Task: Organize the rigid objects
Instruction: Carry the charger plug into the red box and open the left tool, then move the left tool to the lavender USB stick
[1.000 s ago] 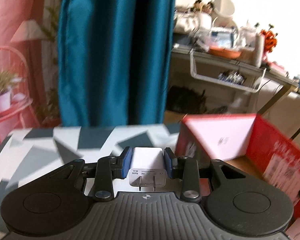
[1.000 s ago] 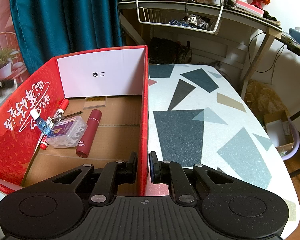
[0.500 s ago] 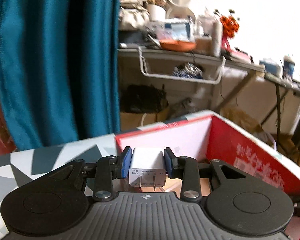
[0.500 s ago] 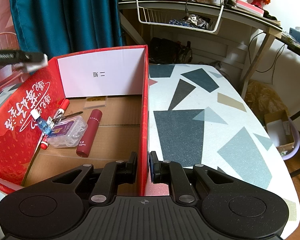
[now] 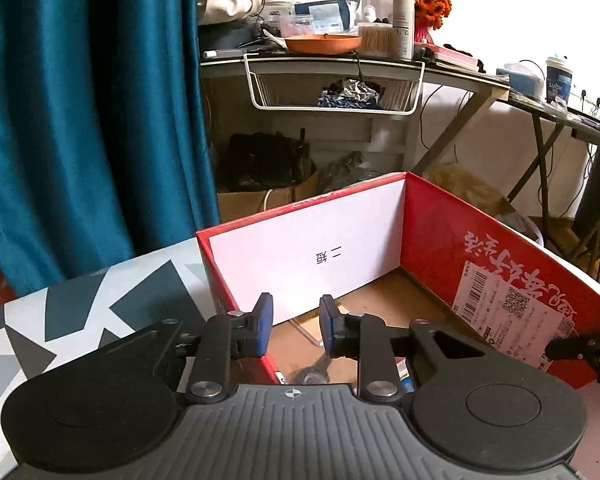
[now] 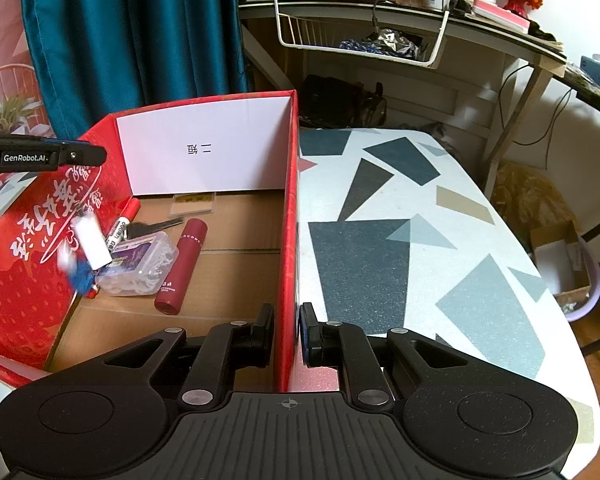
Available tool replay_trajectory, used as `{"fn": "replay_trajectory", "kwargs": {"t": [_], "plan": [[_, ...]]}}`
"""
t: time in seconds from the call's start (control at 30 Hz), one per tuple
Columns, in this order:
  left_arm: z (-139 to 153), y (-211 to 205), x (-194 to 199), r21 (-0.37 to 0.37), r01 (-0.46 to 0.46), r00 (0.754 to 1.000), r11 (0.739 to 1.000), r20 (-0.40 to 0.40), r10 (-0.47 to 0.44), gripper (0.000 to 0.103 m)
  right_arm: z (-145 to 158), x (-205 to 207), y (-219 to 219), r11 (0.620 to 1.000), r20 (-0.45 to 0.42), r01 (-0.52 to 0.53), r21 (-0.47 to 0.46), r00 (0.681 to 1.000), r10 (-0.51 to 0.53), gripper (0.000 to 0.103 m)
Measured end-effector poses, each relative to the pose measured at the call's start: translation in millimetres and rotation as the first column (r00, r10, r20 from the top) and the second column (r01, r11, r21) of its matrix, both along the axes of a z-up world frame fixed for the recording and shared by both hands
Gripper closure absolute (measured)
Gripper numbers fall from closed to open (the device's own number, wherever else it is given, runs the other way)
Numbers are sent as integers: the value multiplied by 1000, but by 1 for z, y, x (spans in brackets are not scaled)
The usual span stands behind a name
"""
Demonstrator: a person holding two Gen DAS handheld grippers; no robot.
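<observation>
A red cardboard box (image 6: 204, 160) stands on the patterned table (image 6: 380, 264). My left gripper (image 5: 296, 312) hovers over the box's left rim; its jaws are closing with nothing between them. It also shows in the right wrist view as the left gripper (image 6: 80, 155). Below it a white charger (image 6: 90, 246), blurred, drops onto the things in the box. These are a clear plastic case (image 6: 140, 268), a maroon tube (image 6: 182, 266), a red marker (image 6: 126, 218) and a card (image 6: 192, 203). My right gripper (image 6: 286, 320) is shut on the box's right wall.
A teal curtain (image 5: 88, 120) hangs behind the table. Beyond the box stands a cluttered desk (image 5: 340, 64) with a white wire basket (image 5: 332, 92) under it. To the right of the box the table reaches its rounded edge, with a small bin (image 6: 572, 268) on the floor.
My left gripper swung right over the box and let go of the white charger, which now falls inside by the left wall. The right gripper kept still on the box wall.
</observation>
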State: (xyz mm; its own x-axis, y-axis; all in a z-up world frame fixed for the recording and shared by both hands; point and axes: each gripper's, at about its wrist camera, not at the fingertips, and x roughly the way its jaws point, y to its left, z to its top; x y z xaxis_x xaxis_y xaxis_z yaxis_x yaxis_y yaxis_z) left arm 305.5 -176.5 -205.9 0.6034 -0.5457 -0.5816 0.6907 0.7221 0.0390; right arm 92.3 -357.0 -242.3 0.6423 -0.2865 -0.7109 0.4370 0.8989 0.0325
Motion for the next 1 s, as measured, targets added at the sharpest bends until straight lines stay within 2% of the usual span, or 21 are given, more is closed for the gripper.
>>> {"fn": "replay_trajectory", "kwargs": {"t": [0.37, 0.57, 0.63, 0.67, 0.7, 0.77, 0.9, 0.93, 1.0], "plan": [[7, 5, -3, -6, -7, 1000, 1000, 2, 7, 75, 0, 1, 0, 1000, -4, -1, 1, 1000, 1, 90], [14, 18, -2, -45, 4, 1000, 999, 4, -3, 75, 1, 1, 0, 1000, -2, 0, 2, 1000, 0, 90], [18, 29, 1, -73, -11, 1000, 997, 14, 12, 65, 0, 1, 0, 1000, -2, -1, 2, 1000, 1, 90], [20, 36, 3, -92, -20, 999, 996, 23, 22, 51, 0, 0, 0, 1000, -2, -1, 2, 1000, 1, 90], [21, 46, 6, -116, -33, 999, 993, 29, 37, 37, 0, 0, 0, 1000, -3, -1, 2, 1000, 1, 90], [21, 67, 15, -140, -77, 996, 987, 30, 82, 30, 0, 1, 0, 1000, -4, 0, 2, 1000, 0, 90], [8, 108, 39, -69, -224, 973, 972, 50, 227, 30, 0, 0, 0, 1000, -1, 5, 4, 1000, -5, 90], [4, 118, 44, -51, -265, 961, 963, 61, 268, 30, 0, 0, 0, 1000, -1, 5, 4, 1000, -5, 90], [-6, 145, 57, -32, -379, 924, 925, 42, 380, 30, -1, 0, 0, 1000, -1, 3, 4, 1000, -3, 90]]}}
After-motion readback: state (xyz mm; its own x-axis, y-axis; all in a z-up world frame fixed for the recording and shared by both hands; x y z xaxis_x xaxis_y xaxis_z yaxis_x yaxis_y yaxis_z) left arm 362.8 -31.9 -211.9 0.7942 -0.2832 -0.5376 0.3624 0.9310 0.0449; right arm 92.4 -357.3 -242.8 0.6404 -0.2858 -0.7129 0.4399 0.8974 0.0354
